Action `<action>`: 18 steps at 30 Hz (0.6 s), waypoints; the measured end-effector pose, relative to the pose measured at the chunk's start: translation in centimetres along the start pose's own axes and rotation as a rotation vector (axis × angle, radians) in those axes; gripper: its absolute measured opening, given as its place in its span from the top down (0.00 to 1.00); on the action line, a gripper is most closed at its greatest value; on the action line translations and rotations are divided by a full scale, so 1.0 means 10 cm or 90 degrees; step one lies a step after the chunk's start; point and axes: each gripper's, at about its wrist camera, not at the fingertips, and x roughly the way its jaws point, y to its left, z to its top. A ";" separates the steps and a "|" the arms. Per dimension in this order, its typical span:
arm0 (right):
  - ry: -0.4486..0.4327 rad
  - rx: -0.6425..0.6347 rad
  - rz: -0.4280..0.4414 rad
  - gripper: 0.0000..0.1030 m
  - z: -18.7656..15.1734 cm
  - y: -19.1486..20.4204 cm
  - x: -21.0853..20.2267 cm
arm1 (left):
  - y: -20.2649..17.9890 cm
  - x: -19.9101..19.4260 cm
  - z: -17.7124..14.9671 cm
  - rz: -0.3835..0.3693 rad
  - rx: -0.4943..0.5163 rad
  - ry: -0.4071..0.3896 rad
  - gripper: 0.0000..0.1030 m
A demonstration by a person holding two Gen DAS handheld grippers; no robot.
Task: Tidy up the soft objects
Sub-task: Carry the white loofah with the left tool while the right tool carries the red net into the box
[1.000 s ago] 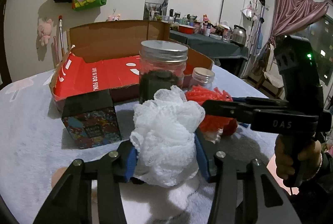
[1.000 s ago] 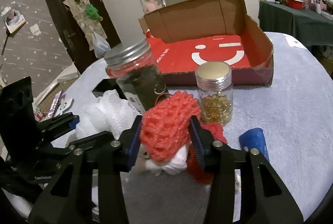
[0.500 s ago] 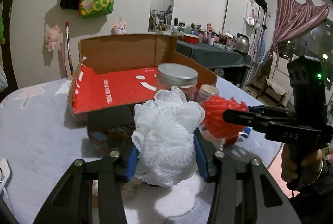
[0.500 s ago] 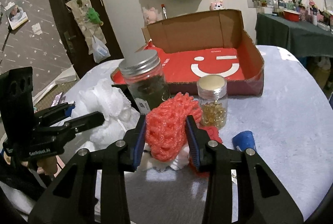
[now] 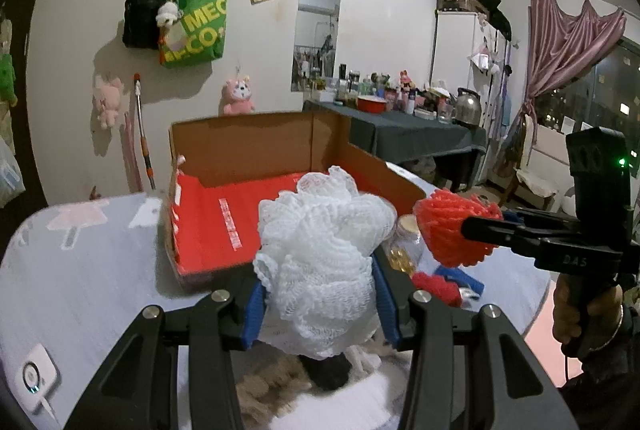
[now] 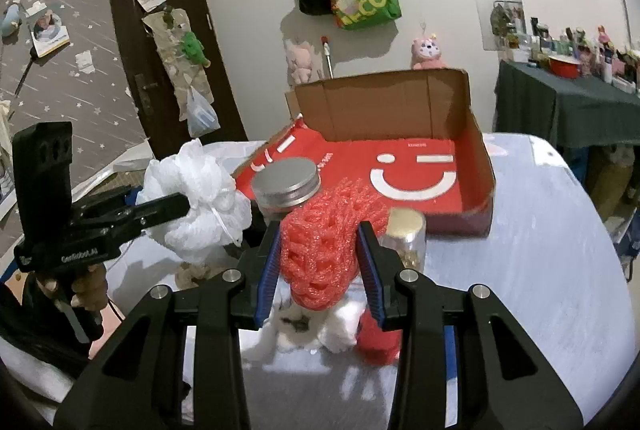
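white mesh puff [image 5: 320,254] between left fingers [image 5: 253,306] | red foam net [image 6: 324,246] between right fingers [image 6: 269,270]

White puff [image 5: 320,250] is frilly mesh netting, the red one [image 6: 324,250] is foam net, box [image 6: 472,150] is matte cardboard, jar lid [image 6: 286,182] is brushed metal.

i see large jar [image 6: 286,190] body hidden behind red foam net [image 6: 324,250]; small jar [image 6: 406,234] half covered; dark lump [image 5: 326,370] under white mesh pouf [image 5: 324,262] unidentifiable.
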 end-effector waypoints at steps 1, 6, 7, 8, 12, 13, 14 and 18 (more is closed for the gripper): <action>-0.004 -0.003 0.000 0.66 0.03 0.00 -0.01 | 0.01 -0.01 0.04 -0.002 0.003 -0.004 0.53; -0.012 -0.017 0.005 0.66 0.22 -0.03 0.02 | 0.08 0.05 0.21 -0.002 0.012 -0.012 0.53; -0.012 -0.019 0.008 0.66 0.26 -0.04 0.03 | 0.10 0.07 0.25 0.000 0.016 -0.013 0.53; -0.013 -0.023 0.009 0.66 0.30 -0.05 0.05 | 0.12 0.10 0.30 -0.001 0.020 -0.013 0.53; -0.004 -0.037 0.018 0.66 0.49 -0.10 0.17 | 0.20 0.23 0.46 -0.010 0.029 -0.003 0.53; 0.000 -0.040 0.021 0.66 0.54 -0.12 0.21 | 0.22 0.28 0.50 -0.008 0.034 0.002 0.53; 0.003 -0.042 0.022 0.66 0.58 -0.14 0.23 | 0.24 0.32 0.53 -0.005 0.039 0.005 0.53; 0.022 -0.063 0.025 0.66 0.78 -0.20 0.43 | 0.34 0.57 0.67 -0.003 0.052 0.029 0.53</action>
